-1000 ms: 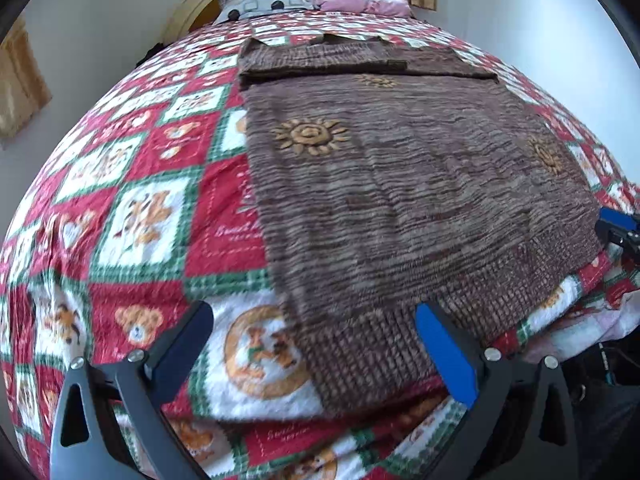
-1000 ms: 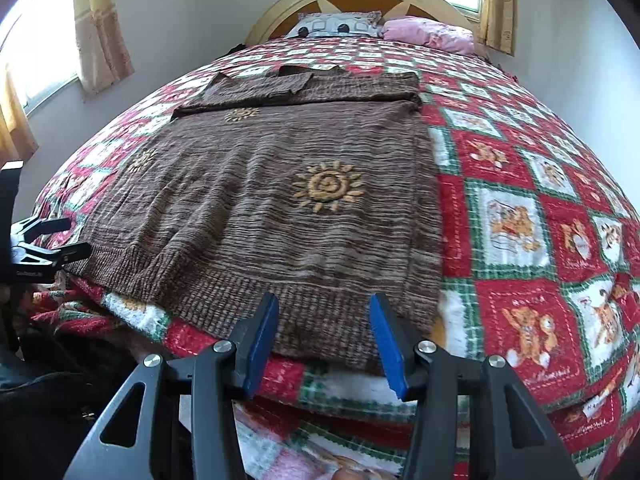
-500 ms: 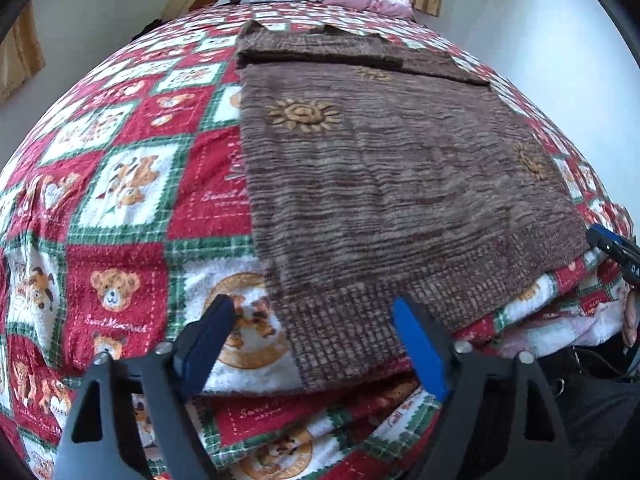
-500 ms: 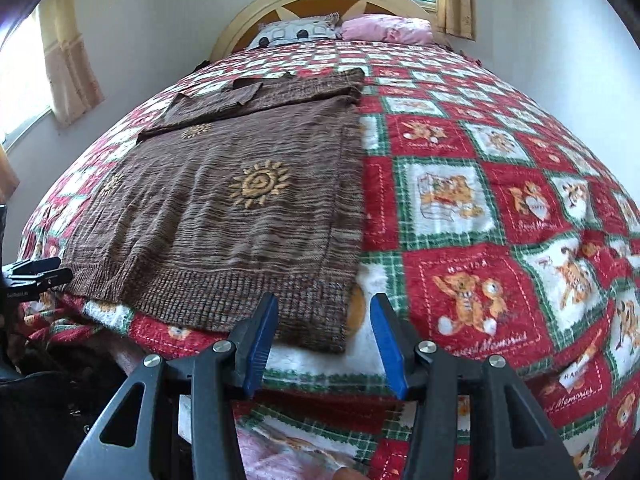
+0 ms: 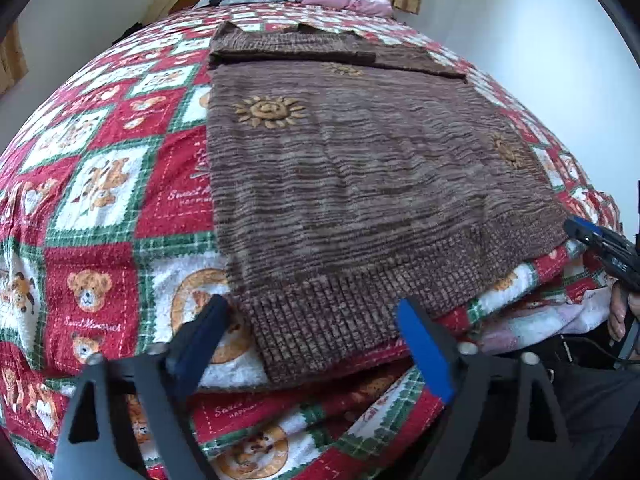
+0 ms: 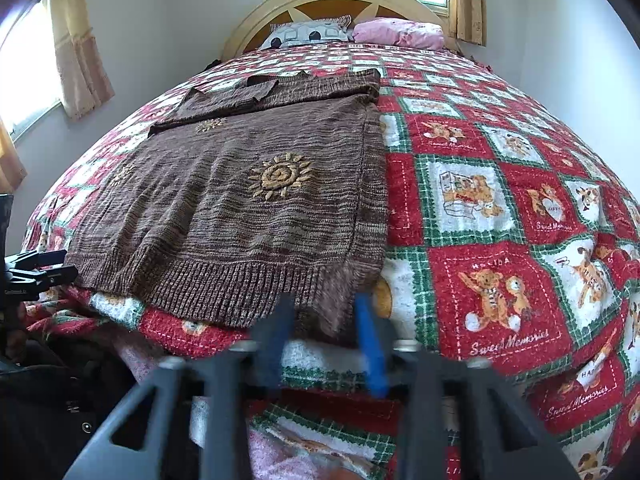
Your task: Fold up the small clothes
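Now the right gripper (image 6: 324, 320) sits closer to the sweater (image 6: 240, 204) than half a second ago, its blue fingers straddling the near right corner of the ribbed hem; the jaws have a narrow gap, and motion blur makes it hard to say whether they already pinch the knit. Meanwhile the left gripper (image 5: 312, 332) has drifted slightly toward the hem's left corner, jaws spread wide on either side of it and holding nothing. Otherwise the sweater has not moved: it lies flat on the teddy-bear quilt (image 5: 100, 184), hem at the foot edge of the bed, sleeves folded across the chest near the pillows (image 6: 308, 34). It is brown marled knit with tan embroidered suns (image 6: 282, 176).
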